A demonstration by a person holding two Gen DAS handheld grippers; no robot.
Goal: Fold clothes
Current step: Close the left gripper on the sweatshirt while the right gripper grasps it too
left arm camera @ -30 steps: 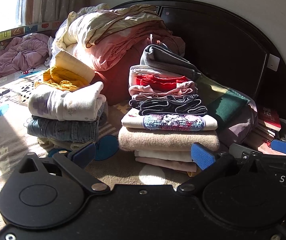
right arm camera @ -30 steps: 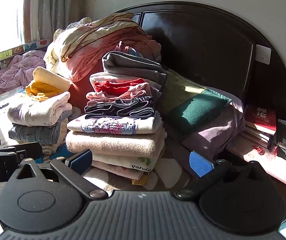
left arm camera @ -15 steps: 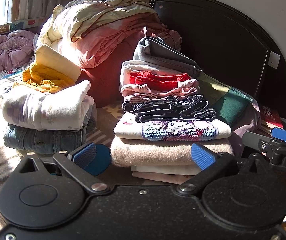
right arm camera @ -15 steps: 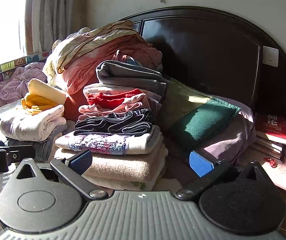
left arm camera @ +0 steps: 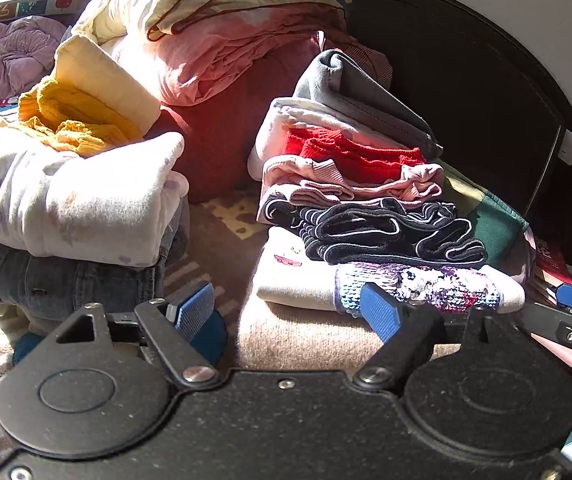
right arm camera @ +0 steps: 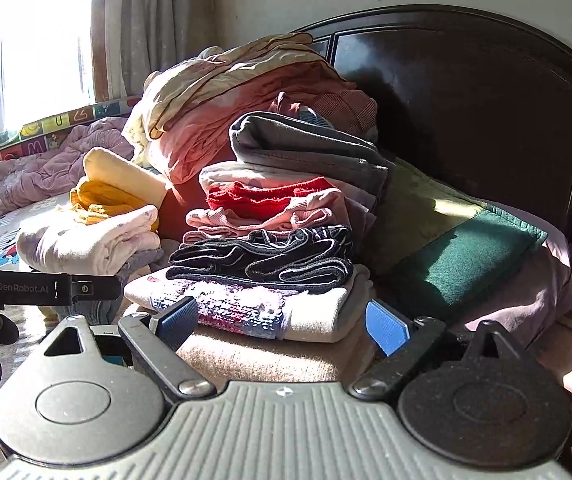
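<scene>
right wrist: sunlit bed (right arm camera: 2, 236), dark headboard (right arm camera: 466, 112)

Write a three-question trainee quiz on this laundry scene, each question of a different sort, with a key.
1. True or false: the left tool grips a garment.
2. Which item tops the tall stack? A. grey garment B. jeans C. green towel
3. Fill in: in the shorter stack, the white floral garment lies on ____.

Key: 1 false, both the left and the right tool are open and empty. 2 A. 3 the jeans.
</scene>
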